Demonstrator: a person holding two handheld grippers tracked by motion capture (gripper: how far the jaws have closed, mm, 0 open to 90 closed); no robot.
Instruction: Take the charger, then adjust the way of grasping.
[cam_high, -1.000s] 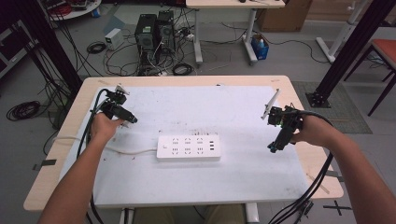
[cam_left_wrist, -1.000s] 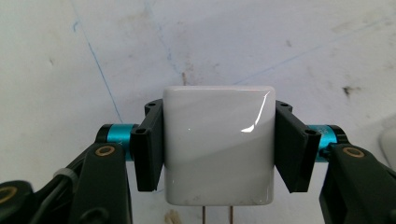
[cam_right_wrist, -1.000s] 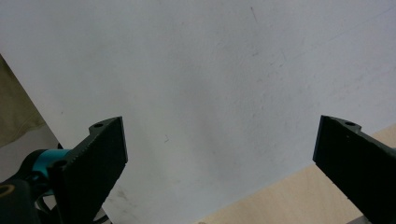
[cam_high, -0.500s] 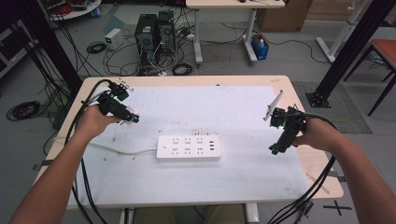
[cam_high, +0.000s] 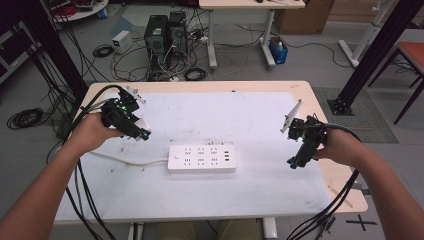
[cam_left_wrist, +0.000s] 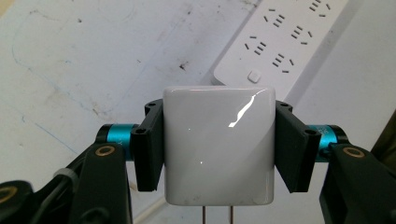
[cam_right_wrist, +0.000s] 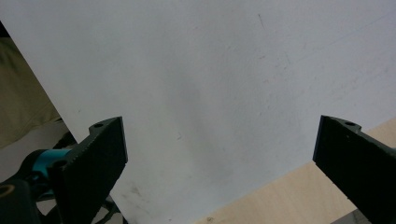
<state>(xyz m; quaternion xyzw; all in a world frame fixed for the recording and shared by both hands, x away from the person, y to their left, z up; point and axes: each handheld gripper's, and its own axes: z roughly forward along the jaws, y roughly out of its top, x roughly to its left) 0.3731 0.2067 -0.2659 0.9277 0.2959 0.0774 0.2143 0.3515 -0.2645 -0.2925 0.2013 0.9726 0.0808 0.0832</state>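
My left gripper (cam_left_wrist: 219, 149) is shut on a glossy white plug adapter (cam_left_wrist: 218, 144), its two metal prongs pointing back toward the camera at the bottom. From above, the left gripper (cam_high: 141, 131) holds that white adapter (cam_high: 141, 124) above the table's left side, a little left of the white power strip (cam_high: 202, 159). The power strip (cam_left_wrist: 285, 44) lies beyond the adapter at upper right in the left gripper view. My right gripper (cam_high: 295, 161) hovers at the table's right side with its jaws wide apart and nothing between them; its fingertips (cam_right_wrist: 100, 154) frame bare white mat.
A white mat (cam_high: 225, 120) covers most of the wooden table (cam_high: 310, 92). The strip's white cable (cam_high: 125, 160) runs left toward the left forearm. Black gripper cables hang off both sides. Computer towers (cam_high: 165, 32) and cable clutter stand on the floor beyond the far edge.
My left hand has risen and moved right toward the power strip, carrying the white adapter. The right hand has stayed where it was.
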